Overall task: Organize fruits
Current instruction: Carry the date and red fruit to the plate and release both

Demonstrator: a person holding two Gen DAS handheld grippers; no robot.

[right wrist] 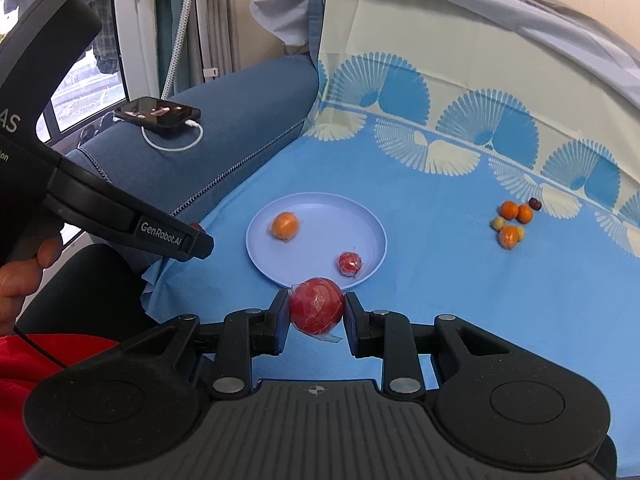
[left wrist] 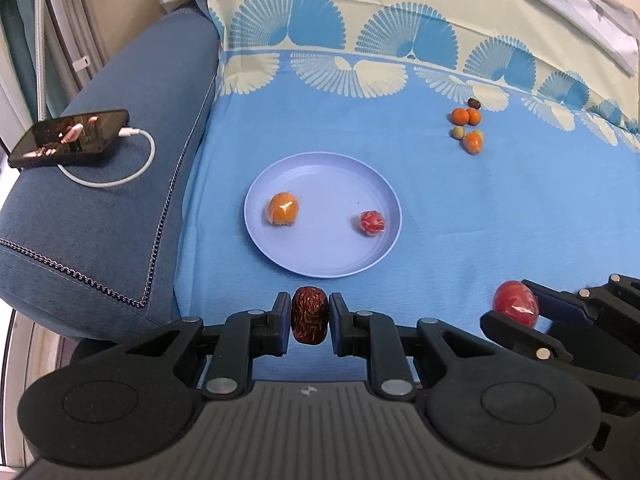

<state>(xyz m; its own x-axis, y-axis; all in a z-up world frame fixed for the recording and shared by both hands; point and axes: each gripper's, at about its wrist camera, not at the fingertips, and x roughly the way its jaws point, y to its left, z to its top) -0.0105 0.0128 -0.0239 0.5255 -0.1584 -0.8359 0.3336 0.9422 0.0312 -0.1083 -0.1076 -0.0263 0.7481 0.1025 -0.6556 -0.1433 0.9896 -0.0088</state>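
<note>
Left gripper (left wrist: 310, 320) pitched steeply down, jaws clamped on a wrinkled dark red date (left wrist: 309, 315), held just short of the near rim of the lilac plate (left wrist: 320, 256). Right gripper (right wrist: 316, 314) angled down too, jaws clamped on a plastic-wrapped red fruit (right wrist: 316, 306), also at the plate's near rim, to the right of the left gripper. A hand (right wrist: 24, 268) grips the left gripper's handle. On the plate: a wrapped orange fruit (left wrist: 283, 208) left, a small wrapped red fruit (left wrist: 372, 222) right. Far right of the plate on the blue cloth (left wrist: 480, 220), a cluster of small fruits (left wrist: 467, 126). Phone (left wrist: 70, 137) on the sofa arm, left of the plate.
</note>
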